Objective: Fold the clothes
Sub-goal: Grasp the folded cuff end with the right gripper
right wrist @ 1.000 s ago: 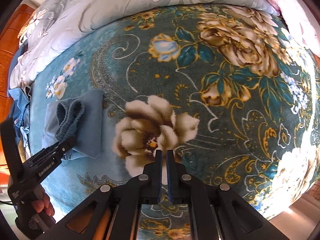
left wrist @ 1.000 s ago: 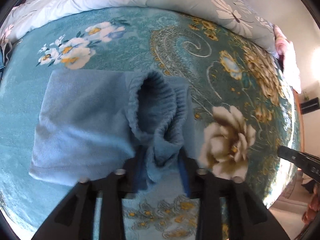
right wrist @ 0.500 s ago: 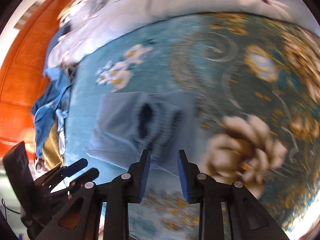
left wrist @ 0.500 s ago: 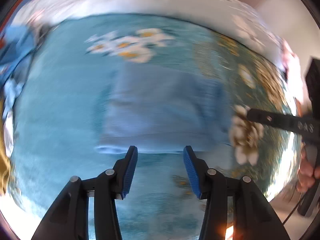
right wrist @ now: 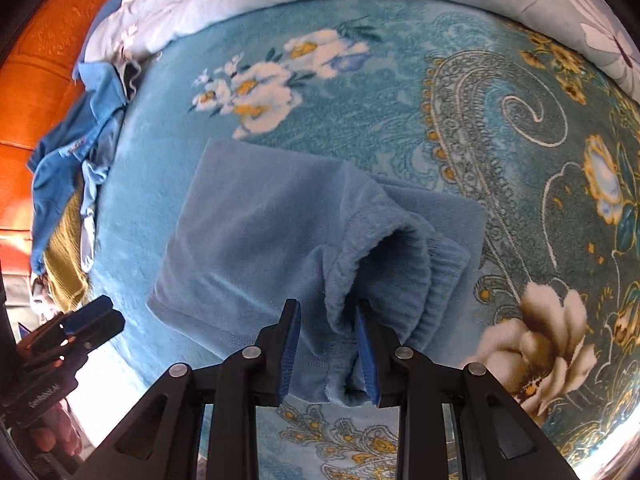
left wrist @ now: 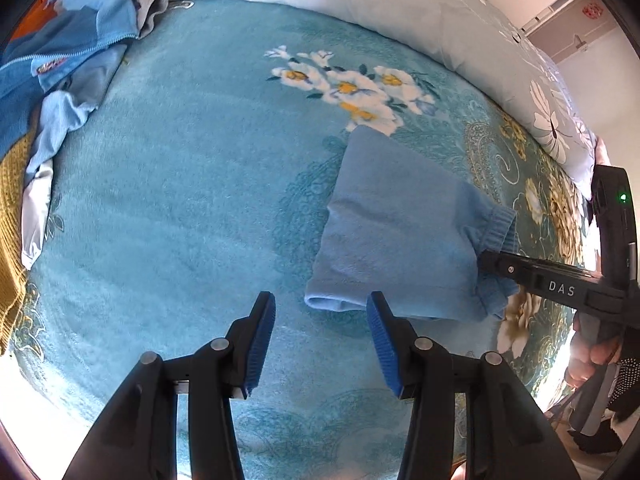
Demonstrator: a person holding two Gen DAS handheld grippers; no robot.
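1. At the far left edge of the bed, a heap of unfolded clothes (left wrist: pixel 52 92) lies crumpled: a blue zip-up piece on top, a mustard knit below it.
2. The left claw (left wrist: pixel 320 340) hangs over bare teal floral blanket (left wrist: pixel 180 184), jaws parted moderately with nothing between the blue pads; they have just been opening.
3. Just right of the left claw, the folded light-blue garment (left wrist: pixel 384 232) lies flat on the blanket, its near hem just beyond the claw's right fingertip.
4. The garment's ribbed cuff (right wrist: pixel 436 280) is bunched up at the near right corner.
5. The right claw (right wrist: pixel 328 336) stands over that corner, its jaws narrowly parted and just opened. Cuff fabric sits between the pads; a firm grip cannot be told.
6. A hand (left wrist: pixel 596 356) holds the right claw's handle at the far right.
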